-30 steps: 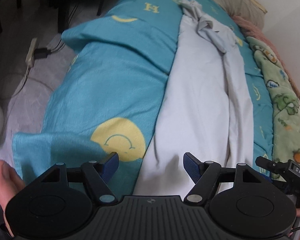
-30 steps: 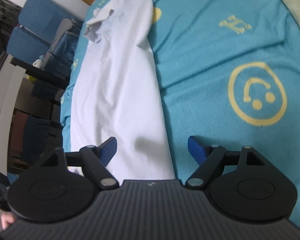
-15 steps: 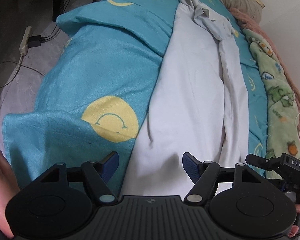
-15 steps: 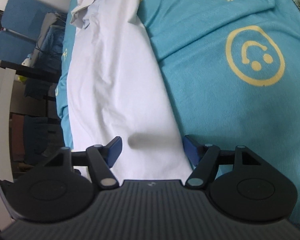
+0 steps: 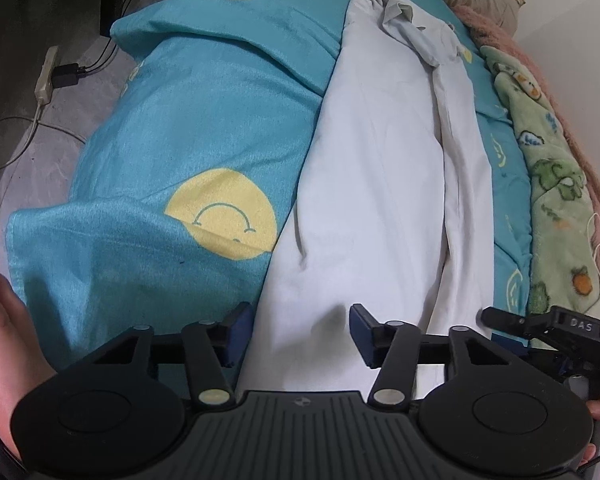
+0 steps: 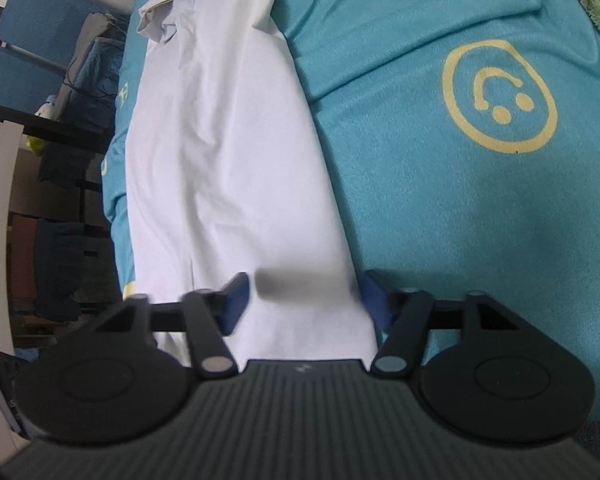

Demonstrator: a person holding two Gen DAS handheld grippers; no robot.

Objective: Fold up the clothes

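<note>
Left fingers (image 5: 240, 330): closing, pads still apart, astride the near hem of the shirt (image 5: 380, 168); cloth lies between them, not yet pinched.
Right fingers (image 6: 236, 300): closing, pads apart over the same hem's other corner; cloth between, not clamped.
Left gripper (image 5: 300, 330): at the bed's near edge.
Right gripper (image 6: 304, 300): at the bed's near edge.
Shirt: white, folded into a long strip down the blanket (image 5: 188, 120), collar crumpled at the far end.
Blanket: teal, yellow smiley faces, covers the bed.
Green blanket (image 5: 556, 184): along the bed's right edge.

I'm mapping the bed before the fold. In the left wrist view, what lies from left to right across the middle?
Grey floor → teal smiley blanket → white garment → green cartoon blanket.
</note>
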